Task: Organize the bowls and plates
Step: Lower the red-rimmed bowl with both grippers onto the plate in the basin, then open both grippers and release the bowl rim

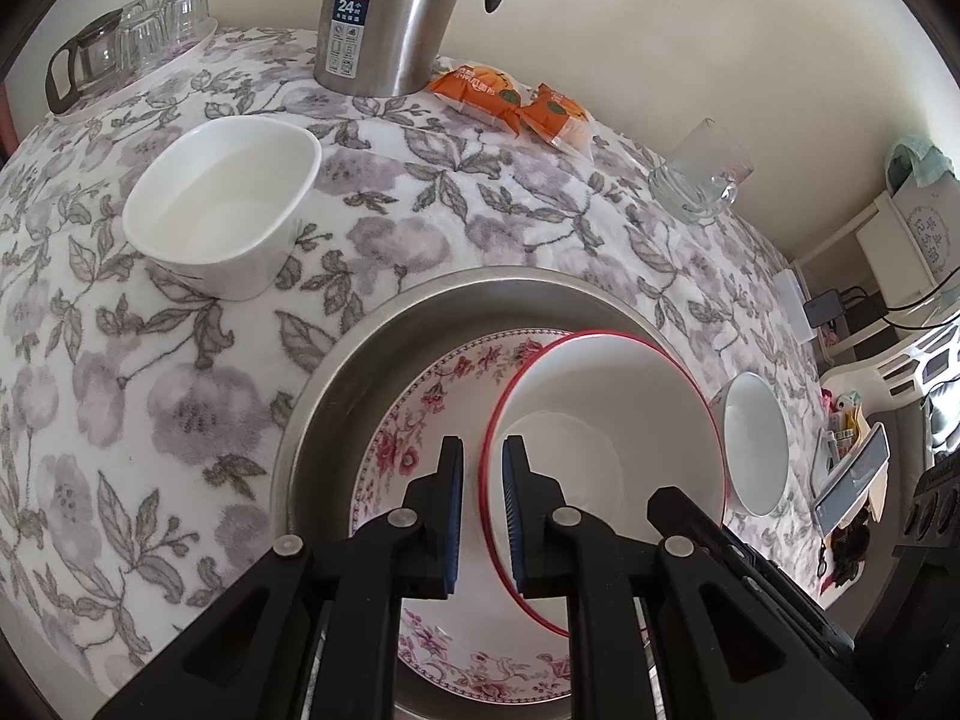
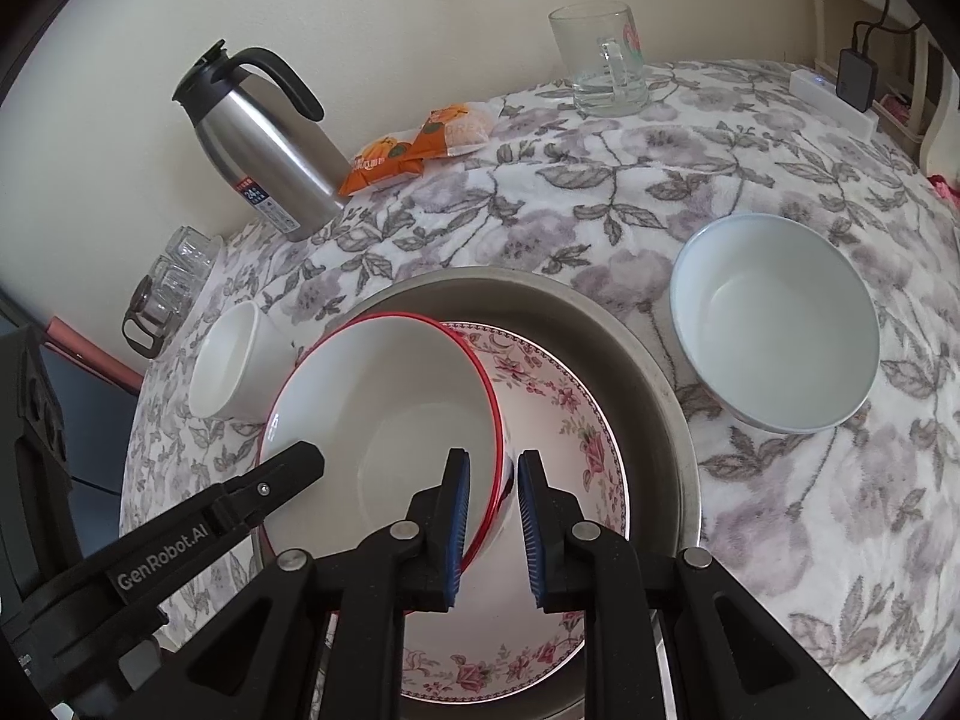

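A white bowl with a red rim point(image 1: 600, 420) point(image 2: 390, 408) sits tilted on a floral plate point(image 1: 420, 408) point(image 2: 558, 408), which lies in a round metal basin point(image 1: 336, 372) point(image 2: 648, 372). My left gripper point(image 1: 483, 444) is shut on the bowl's rim at one side. My right gripper point(image 2: 493, 455) is shut on the rim at the opposite side. A white squarish bowl point(image 1: 222, 204) point(image 2: 228, 366) stands on the cloth left of the basin. A bowl with a pale blue rim point(image 1: 756, 444) point(image 2: 774, 324) stands to its right.
A steel thermos jug point(image 1: 384, 18) point(image 2: 270, 156) and orange snack packets point(image 1: 510, 99) point(image 2: 414, 150) stand by the back wall. A glass mug point(image 1: 702, 174) point(image 2: 600, 60) is at the back right, a tray of glasses point(image 1: 138, 30) point(image 2: 174, 276) at the back left. The floral tablecloth point(image 1: 150, 420) drops off at the edges.
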Motion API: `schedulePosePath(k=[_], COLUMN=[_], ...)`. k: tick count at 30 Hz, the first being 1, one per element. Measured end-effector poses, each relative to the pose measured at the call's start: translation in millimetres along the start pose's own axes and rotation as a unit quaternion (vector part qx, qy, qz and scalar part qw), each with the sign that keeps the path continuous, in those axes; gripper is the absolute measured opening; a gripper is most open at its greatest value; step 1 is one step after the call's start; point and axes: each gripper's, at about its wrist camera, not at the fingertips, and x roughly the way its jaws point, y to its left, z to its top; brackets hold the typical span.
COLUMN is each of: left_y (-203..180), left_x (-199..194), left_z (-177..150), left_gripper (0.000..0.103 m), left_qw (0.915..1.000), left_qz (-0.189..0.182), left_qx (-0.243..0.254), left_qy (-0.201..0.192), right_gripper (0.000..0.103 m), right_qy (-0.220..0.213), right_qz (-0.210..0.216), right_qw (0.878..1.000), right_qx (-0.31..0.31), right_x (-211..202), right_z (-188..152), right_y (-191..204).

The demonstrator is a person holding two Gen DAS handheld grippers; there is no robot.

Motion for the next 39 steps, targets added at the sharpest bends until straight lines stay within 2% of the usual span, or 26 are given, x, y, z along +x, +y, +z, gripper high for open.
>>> schedulePosePath(k=[7, 13, 15, 19, 22, 23, 25, 27, 28, 31, 33, 35, 38, 39], left_y=[2, -1, -2, -4, -2, -1, 2, 7, 10, 14, 17, 19, 22, 24], left_x=[-6, -19, -27, -37, -41, -42, -41, -39, -38, -37, -37, -37, -37, -36], left_z=[1, 3, 3, 4, 4, 5, 5, 5, 6, 6, 6, 6, 6, 6], left_gripper=[0.017, 0.02, 0.03, 0.038, 0.048, 0.051, 0.051, 0.052, 0.052, 0.053, 0.067, 0.075, 0.075, 0.078], left_qw=[1.0, 0.9998, 0.9996, 0.999, 0.9986, 0.9984, 0.9983, 0.9983, 0.9982, 0.9976, 0.997, 0.9963, 0.9957, 0.9952], left_qz=[0.0, 0.006, 0.005, 0.009, 0.019, 0.024, 0.031, 0.034, 0.038, 0.048, 0.057, 0.065, 0.071, 0.075], left_qx=[-0.004, 0.005, 0.006, 0.008, 0.004, 0.002, -0.004, -0.014, -0.022, -0.03, -0.034, -0.038, -0.043, -0.047], left_qy=[-0.004, -0.019, -0.028, -0.043, -0.05, -0.051, -0.049, -0.045, -0.042, -0.04, -0.04, -0.042, -0.042, -0.042], right_gripper=[0.019, 0.019, 0.019, 0.019, 0.035, 0.035, 0.035, 0.043, 0.053, 0.061, 0.069, 0.074, 0.081, 0.083], right_qy=[-0.005, -0.028, -0.036, -0.048, -0.044, -0.039, -0.032, -0.031, -0.034, -0.042, -0.042, -0.041, -0.036, -0.035], right_qz=[-0.008, -0.013, -0.014, -0.022, -0.033, -0.039, -0.046, -0.051, -0.054, -0.063, -0.066, -0.068, -0.073, -0.075], right_qw=[1.0, 1.0, 0.999, 0.999, 0.998, 0.998, 0.998, 0.998, 0.998, 0.997, 0.997, 0.997, 0.997, 0.997], right_qx=[-0.002, 0.0, -0.001, -0.006, -0.008, -0.008, -0.007, -0.005, -0.006, -0.009, -0.009, -0.008, -0.007, -0.006], right_x=[-5, -22, -28, -37, -35, -32, -28, -28, -29, -32, -32, -30, -28, -28], right_z=[2, 7, 9, 10, 10, 10, 10, 9, 9, 9, 10, 10, 10, 10], right_y=[-2, -4, -4, -1, -1, -1, -3, -5, -5, -5, -4, -5, -6, -7])
